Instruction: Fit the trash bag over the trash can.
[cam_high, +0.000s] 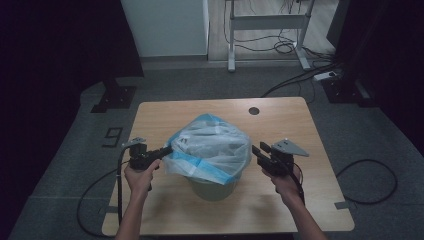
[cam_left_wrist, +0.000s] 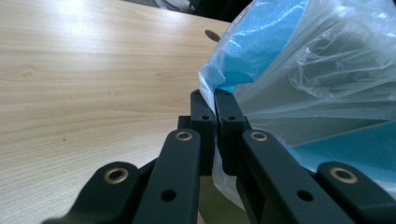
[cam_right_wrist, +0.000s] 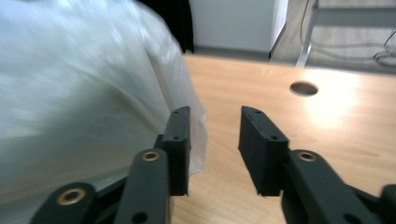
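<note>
The wooden table (cam_high: 310, 165) stands on a grey floor (cam_high: 380, 130) in a dim room. The plastic bag (cam_high: 212, 145) covers a bin (cam_high: 212, 189) near the table's middle, hiding most of it. The left gripper (cam_high: 165, 150) pinches the bag's edge; the right gripper (cam_high: 256, 150) is released beside it.

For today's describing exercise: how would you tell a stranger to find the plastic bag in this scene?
Start at the wooden table in the middle of the grey floor. At its centre stands a pale bin, and puffed up over the bin's top is the plastic bag. It is the one see-through, crinkled thing with a blue edge, and the left claw pinches its rim.
</note>
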